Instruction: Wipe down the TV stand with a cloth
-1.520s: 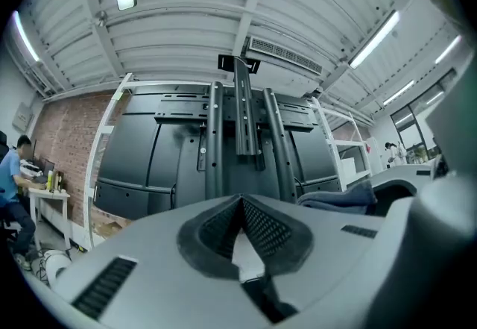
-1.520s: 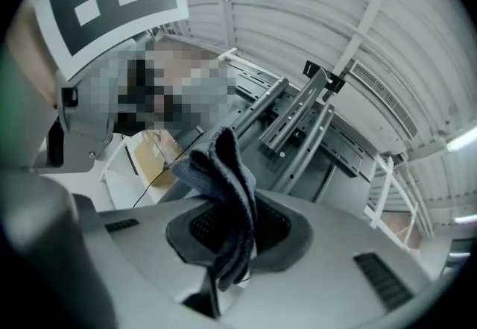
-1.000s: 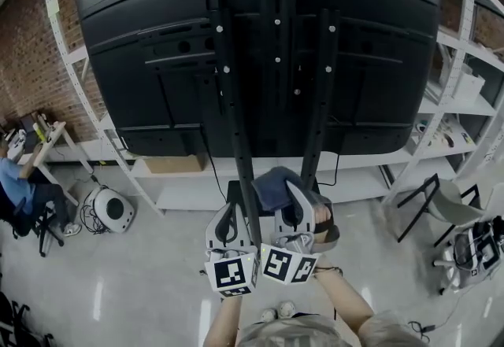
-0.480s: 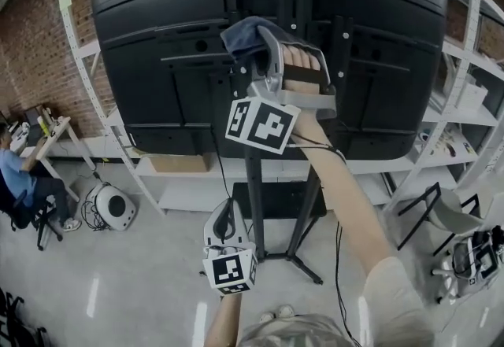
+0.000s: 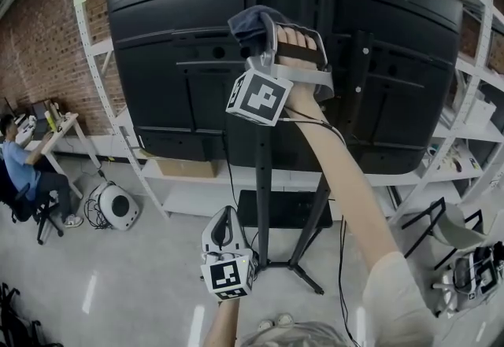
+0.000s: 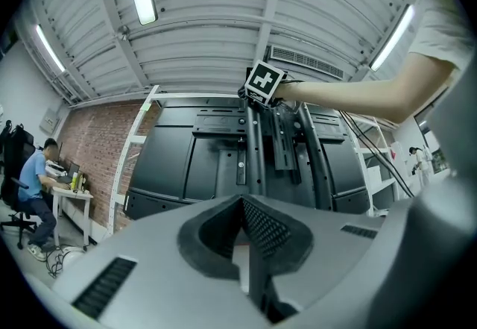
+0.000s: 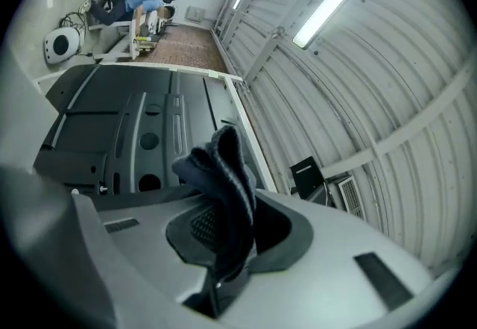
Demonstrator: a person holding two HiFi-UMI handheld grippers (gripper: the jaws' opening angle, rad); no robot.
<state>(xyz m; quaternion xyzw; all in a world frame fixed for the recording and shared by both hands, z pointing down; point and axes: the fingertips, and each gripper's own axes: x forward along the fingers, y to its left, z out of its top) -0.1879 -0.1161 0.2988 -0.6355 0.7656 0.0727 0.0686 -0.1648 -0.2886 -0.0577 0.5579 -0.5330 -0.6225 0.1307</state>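
Wiping in the upper reach: the right gripper (image 5: 266, 23), at the end of an outstretched arm, is clamped on a bunched blue cloth (image 5: 248, 23). The cloth is at the top of the TV stand (image 5: 262, 180), behind the television's back panel (image 5: 165, 86); contact cannot be confirmed. The left gripper (image 5: 225, 229) hangs low, jaws together with nothing between them. The next move likely calls for drawing the cloth down the post with steady pressure, steering round the mounting rail (image 5: 358, 78).

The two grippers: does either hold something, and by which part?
The right gripper pinches a dark blue cloth by a bunched fold; the rest sticks out beyond the jaws. The left gripper is shut and empty.
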